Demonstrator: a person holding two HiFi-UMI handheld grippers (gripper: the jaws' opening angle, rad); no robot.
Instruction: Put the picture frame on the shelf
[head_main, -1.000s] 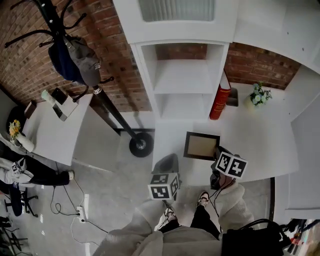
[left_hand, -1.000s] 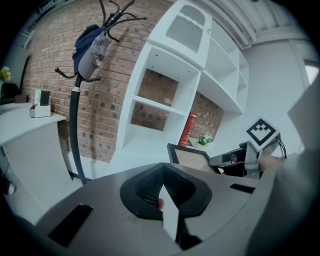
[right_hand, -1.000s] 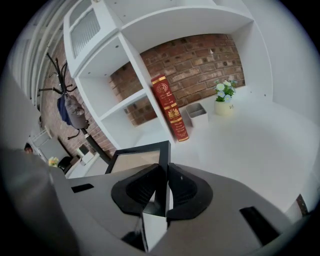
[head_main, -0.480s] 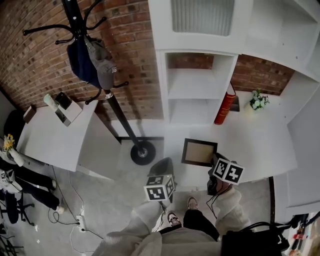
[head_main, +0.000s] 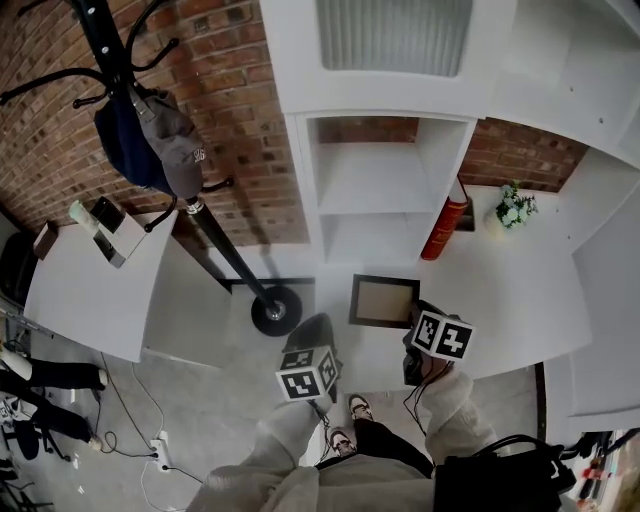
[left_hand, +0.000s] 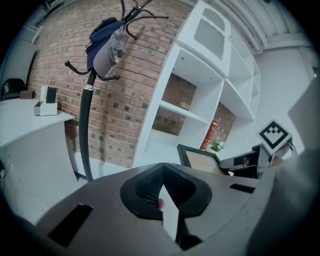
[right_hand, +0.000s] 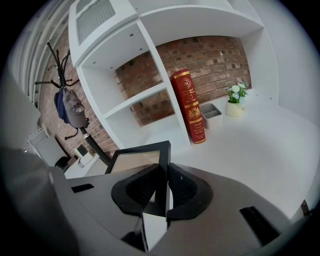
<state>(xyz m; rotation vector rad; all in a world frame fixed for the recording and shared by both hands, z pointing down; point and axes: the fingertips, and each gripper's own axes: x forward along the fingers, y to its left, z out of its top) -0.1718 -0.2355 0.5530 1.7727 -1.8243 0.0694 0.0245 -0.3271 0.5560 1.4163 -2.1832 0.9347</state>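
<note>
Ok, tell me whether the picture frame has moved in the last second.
Yes. The picture frame has shifted slightly left, away from the red book, toward the shelf.

Nothing legible showed anywhere. The red book (right_hand: 189, 106) bore gilt lettering down its spine, and the grey cap (head_main: 168, 130) on the coat stand carried a small white mark, both too small to read.

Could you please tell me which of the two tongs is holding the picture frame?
The right tongs: they are shut on the black edge of the picture frame, while the left tongs are shut with nothing between them.
</note>
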